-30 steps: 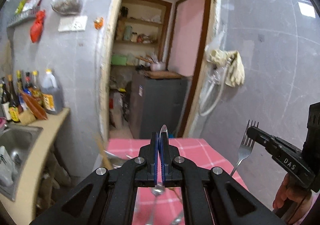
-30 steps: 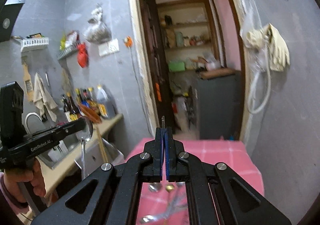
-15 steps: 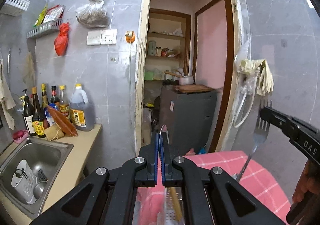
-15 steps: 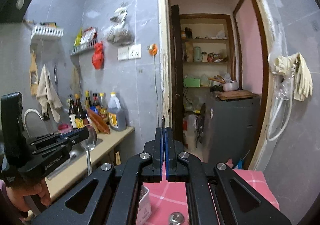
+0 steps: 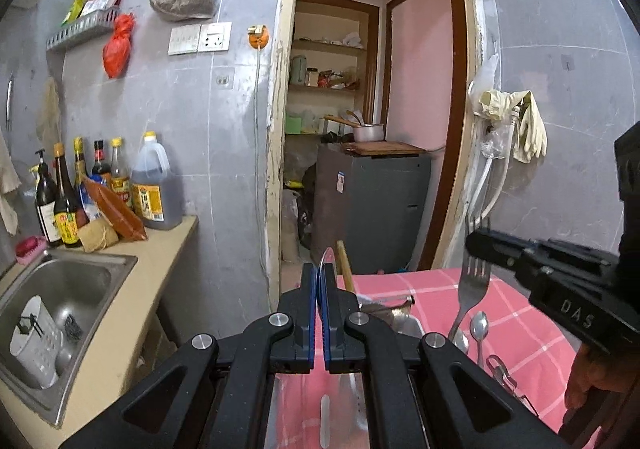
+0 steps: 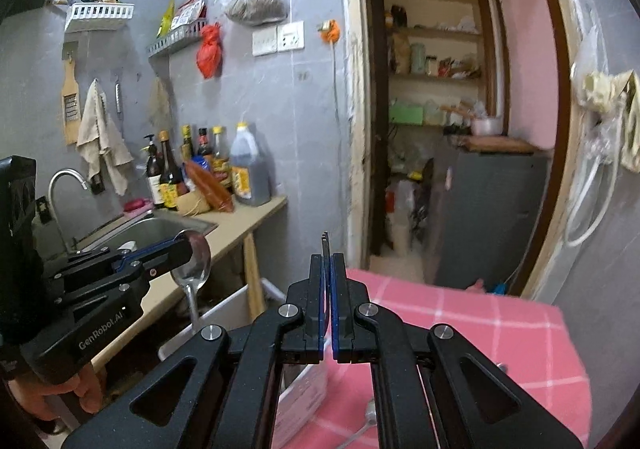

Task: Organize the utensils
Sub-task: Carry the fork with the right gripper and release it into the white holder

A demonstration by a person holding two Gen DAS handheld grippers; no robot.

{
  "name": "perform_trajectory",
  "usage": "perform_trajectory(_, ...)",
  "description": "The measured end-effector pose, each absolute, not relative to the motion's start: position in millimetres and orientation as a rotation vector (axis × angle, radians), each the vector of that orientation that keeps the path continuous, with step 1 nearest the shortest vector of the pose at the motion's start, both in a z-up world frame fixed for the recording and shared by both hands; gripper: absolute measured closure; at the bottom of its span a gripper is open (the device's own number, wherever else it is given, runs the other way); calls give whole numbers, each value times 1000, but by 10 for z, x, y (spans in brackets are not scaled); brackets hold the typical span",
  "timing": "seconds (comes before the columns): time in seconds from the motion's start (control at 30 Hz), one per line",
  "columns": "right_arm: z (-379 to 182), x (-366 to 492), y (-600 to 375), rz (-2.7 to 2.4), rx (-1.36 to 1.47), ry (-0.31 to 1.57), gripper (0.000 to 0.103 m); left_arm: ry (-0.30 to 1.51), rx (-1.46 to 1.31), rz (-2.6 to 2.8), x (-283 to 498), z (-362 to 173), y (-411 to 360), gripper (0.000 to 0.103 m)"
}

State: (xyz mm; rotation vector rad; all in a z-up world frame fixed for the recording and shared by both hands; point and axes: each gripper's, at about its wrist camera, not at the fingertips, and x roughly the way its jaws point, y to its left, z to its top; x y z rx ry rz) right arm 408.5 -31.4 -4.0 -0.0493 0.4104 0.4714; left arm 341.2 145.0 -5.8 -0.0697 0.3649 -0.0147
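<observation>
My left gripper is shut on a metal spoon, seen edge-on between the blue pads. In the right wrist view that spoon's bowl stands up from the left gripper, the handle hanging down. My right gripper is shut on a fork, its tines sticking up past the pads. The left wrist view shows the fork upright in the right gripper, above the pink checked table. Both grippers hang side by side at the table's left end.
Loose spoons and a wooden handle lie on the table. A counter with bottles and a steel sink holding a white utensil holder runs along the left. A white bin sits between counter and table.
Both grippers have travelled across and a little downward, so counter and sink now fill more of the view and the table sits to the right. Spoon and fork stay gripped.
</observation>
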Motion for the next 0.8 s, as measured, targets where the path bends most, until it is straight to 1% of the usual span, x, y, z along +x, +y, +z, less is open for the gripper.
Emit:
perform_trajectory(0.17, -222, 4098, -288, 502, -36, 455, 100, 388, -104, -40, 3378, -142, 1483, 100)
perform_trajectory(0.3, -297, 4112, -323, 524, 8, 487, 97, 404, -145, -80, 3357, -144, 1511, 99)
perform_trajectory(0.43, -340, 4131, -368, 550, 43, 514, 96, 432, -225, -118, 3351, -156, 1574, 99)
perform_trajectory(0.47, -344, 4122, -379, 547, 43, 516, 94, 441, -241, -122, 3352, -166, 1585, 98)
perform_trajectory(0.5, -335, 4123, -384, 543, 40, 513, 88, 449, -257, -127, 3353, -173, 1591, 98)
perform_trajectory(0.53, -327, 4108, -400, 535, 38, 505, 79, 454, -266, -131, 3352, -182, 1595, 97)
perform_trajectory(0.6, -285, 4085, -451, 526, 49, 490, 74, 463, -280, -137, 3337, -194, 1593, 96)
perform_trajectory(0.67, -246, 4059, -522, 507, 59, 482, 71, 467, -275, -137, 3314, -197, 1567, 93)
perform_trajectory(0.73, -196, 4028, -602, 485, 69, 469, 62, 466, -272, -133, 3284, -184, 1530, 80)
perform_trajectory(0.77, -172, 4000, -656, 470, 75, 457, 59, 457, -272, -134, 3257, -162, 1515, 76)
perform_trajectory(0.8, -139, 3984, -699, 459, 79, 447, 55, 447, -271, -134, 3233, -146, 1503, 68)
